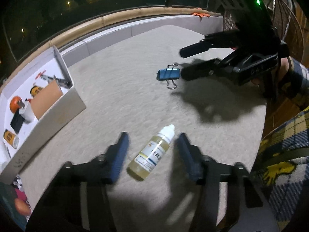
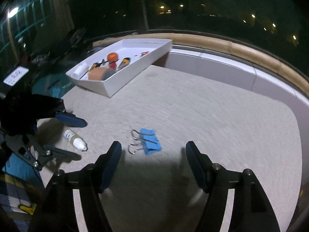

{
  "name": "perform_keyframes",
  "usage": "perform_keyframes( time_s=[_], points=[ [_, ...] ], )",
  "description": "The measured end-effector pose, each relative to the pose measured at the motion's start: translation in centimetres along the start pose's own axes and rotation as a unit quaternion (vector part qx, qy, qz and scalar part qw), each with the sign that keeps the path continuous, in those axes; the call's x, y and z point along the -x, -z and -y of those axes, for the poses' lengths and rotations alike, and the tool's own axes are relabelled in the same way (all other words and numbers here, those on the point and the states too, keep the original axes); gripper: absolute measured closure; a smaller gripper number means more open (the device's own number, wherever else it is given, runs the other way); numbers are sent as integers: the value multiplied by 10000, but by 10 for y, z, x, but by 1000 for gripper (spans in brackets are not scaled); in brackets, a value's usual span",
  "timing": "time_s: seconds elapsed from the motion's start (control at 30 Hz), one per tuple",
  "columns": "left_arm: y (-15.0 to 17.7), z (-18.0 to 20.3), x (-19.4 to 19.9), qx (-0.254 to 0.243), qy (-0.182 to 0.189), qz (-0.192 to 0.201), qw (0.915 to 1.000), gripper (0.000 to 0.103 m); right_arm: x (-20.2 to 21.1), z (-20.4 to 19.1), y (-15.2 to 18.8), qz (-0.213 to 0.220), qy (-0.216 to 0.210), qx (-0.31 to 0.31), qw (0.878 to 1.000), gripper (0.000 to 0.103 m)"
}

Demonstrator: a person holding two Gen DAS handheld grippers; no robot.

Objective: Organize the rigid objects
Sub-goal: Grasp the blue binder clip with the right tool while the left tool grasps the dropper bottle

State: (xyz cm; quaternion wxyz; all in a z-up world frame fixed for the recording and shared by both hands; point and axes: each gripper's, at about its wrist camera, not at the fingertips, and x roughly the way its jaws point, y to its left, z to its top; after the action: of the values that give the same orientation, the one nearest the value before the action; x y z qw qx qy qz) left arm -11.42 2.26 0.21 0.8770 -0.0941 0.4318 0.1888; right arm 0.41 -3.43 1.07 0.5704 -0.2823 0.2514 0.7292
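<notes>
A small dropper bottle (image 1: 151, 154) of yellowish liquid with a white cap lies on the grey mat; it also shows in the right wrist view (image 2: 74, 139). My left gripper (image 1: 153, 139) is open and its fingers straddle the bottle without touching it. A blue binder clip (image 1: 169, 74) with wire handles lies further out; it also shows in the right wrist view (image 2: 149, 141). My right gripper (image 2: 153, 147) is open just behind the clip and shows in the left wrist view (image 1: 181, 61) at the clip's right.
A white cardboard box (image 1: 63, 114) at the left holds several small items, among them an orange round object (image 1: 16, 104); the box also shows in the right wrist view (image 2: 135, 71). A low grey wall (image 2: 231, 69) borders the mat. A plaid sleeve (image 1: 285, 154) is at the right.
</notes>
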Motion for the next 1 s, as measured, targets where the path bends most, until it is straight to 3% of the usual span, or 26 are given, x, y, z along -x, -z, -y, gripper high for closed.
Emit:
perform_keyframes(
  time_s=[0.1,0.3,0.37,0.4,0.47,0.5,0.53,0.7,1.0],
  points=[
    [-3,0,-1,30,-110,-28,9999,77,-10,-17,-7,-85,57,455,9989,34],
    [4,-1,3,175,-126,-60,9997,75,-32,-25,-6,-437,231,738,9960,35],
    [4,-1,3,233,-133,-71,9996,73,-31,-22,-6,-451,193,660,9966,47],
    [3,1,3,246,-162,-65,9995,72,-30,-21,-7,-448,187,645,9967,59],
    [2,1,1,316,-234,-38,9992,71,-28,-19,-7,-475,182,605,9969,65],
    [1,0,1,381,-254,-24,9989,72,-27,-19,-7,-452,178,589,9971,84],
    [1,-2,1,472,-310,5,9984,83,-27,-18,-7,-467,160,546,9973,83],
    [-1,-15,7,1074,-637,199,9920,83,-13,-9,-5,-214,293,248,9990,84],
    [-15,-11,35,1492,-1037,742,9805,83,28,6,-19,420,269,-263,9984,84]
  ],
)
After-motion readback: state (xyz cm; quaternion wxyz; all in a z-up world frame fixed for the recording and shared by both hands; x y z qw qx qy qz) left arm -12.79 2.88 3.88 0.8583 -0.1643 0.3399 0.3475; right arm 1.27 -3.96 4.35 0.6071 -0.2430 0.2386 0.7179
